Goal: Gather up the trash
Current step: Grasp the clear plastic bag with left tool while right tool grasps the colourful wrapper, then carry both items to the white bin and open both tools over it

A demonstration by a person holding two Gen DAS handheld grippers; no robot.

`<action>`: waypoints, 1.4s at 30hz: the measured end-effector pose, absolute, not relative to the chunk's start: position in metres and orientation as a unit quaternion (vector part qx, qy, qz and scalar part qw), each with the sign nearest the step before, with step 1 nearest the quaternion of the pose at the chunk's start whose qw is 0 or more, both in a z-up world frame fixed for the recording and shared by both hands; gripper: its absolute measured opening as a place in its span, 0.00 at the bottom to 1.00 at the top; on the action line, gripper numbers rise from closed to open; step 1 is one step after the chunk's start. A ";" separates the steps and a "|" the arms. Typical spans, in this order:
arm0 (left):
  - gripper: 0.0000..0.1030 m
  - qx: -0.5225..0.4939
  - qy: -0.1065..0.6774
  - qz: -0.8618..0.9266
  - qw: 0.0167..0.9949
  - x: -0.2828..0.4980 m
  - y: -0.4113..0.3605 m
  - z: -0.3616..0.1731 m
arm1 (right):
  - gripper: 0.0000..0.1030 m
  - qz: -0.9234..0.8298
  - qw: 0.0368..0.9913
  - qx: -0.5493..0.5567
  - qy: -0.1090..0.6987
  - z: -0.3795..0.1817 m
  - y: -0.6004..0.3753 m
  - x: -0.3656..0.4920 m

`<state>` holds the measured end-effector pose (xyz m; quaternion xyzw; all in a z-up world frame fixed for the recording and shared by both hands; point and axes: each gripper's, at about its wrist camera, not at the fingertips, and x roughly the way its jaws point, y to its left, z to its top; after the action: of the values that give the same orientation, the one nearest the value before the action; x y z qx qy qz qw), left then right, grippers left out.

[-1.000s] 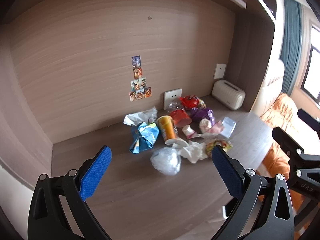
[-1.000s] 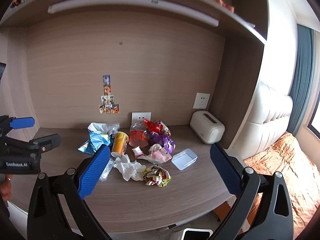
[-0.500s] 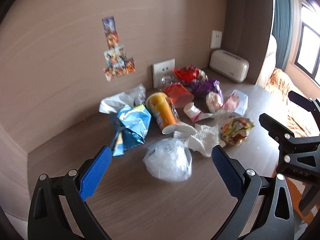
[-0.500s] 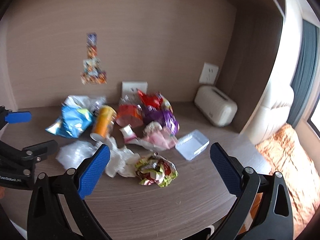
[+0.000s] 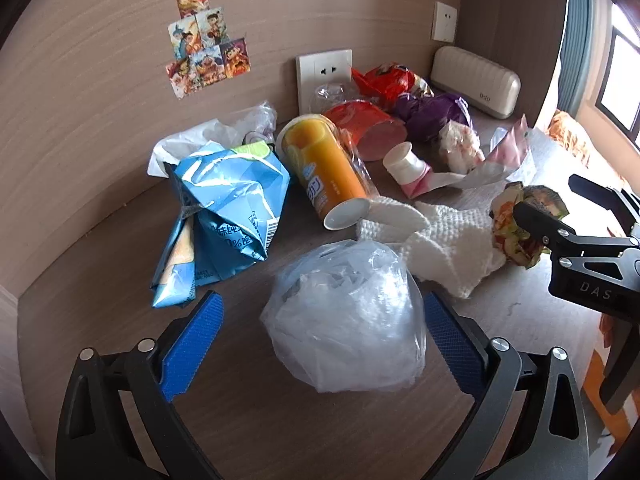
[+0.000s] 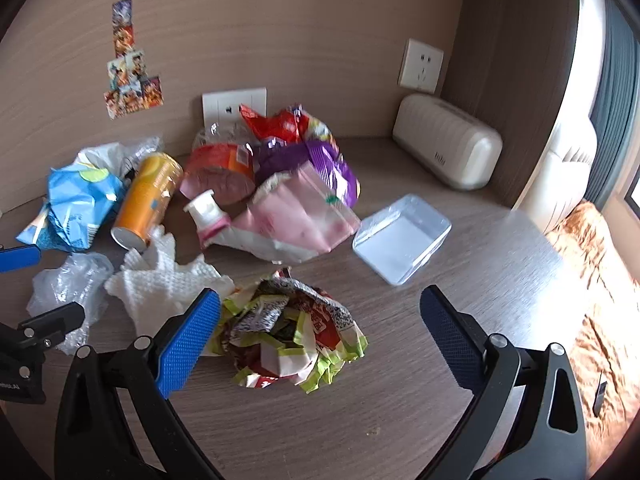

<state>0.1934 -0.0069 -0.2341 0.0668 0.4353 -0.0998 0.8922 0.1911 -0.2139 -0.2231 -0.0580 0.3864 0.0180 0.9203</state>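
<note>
A pile of trash lies on the wooden desk point(image 5: 280, 420). In the left wrist view a crumpled clear plastic bag point(image 5: 344, 316) sits between the fingers of my left gripper point(image 5: 320, 308). Its jaws are closing; the right pad is at the bag's side and the left pad stands apart from it. In the right wrist view a crumpled colourful wrapper point(image 6: 292, 332) lies between the wide-open fingers of my right gripper point(image 6: 320, 300), with neither pad touching it. A white paper towel point(image 5: 440, 236) lies between the two pieces.
Behind are a blue snack bag point(image 5: 228, 208), an orange tube point(image 5: 324, 172), a red cup point(image 5: 368, 128), a purple bag point(image 5: 428, 112) and a pink pouch point(image 6: 296, 212). A clear plastic box point(image 6: 400, 236) and a cream case point(image 6: 448, 144) stand right. Orange bedding point(image 6: 600, 280) lies past the desk edge.
Both grippers have come down and forward toward the desk. The left now straddles the clear plastic bag with slightly narrower jaws; the right now straddles the colourful wrapper.
</note>
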 end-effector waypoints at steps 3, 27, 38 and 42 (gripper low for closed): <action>0.71 0.066 0.448 -0.108 0.885 0.199 -0.008 -0.241 | 0.83 0.036 0.915 -0.041 0.400 -0.230 -0.215 0.193; 0.32 0.101 0.342 -0.190 0.915 0.142 -0.045 -0.136 | 0.46 0.012 0.942 -0.033 0.333 -0.126 -0.230 0.127; 0.32 0.111 0.336 -0.376 0.856 0.076 -0.211 -0.146 | 0.46 -0.130 0.933 -0.029 0.334 -0.109 -0.338 0.027; 0.32 0.122 0.350 -0.389 0.843 0.051 -0.274 -0.182 | 0.46 -0.133 0.929 -0.012 0.346 -0.141 -0.394 0.003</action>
<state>0.0507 -0.2743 -0.1816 0.1219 0.3505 -0.3893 0.8431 0.0031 -0.3945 -0.1409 -0.0123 0.3458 -0.1331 0.9287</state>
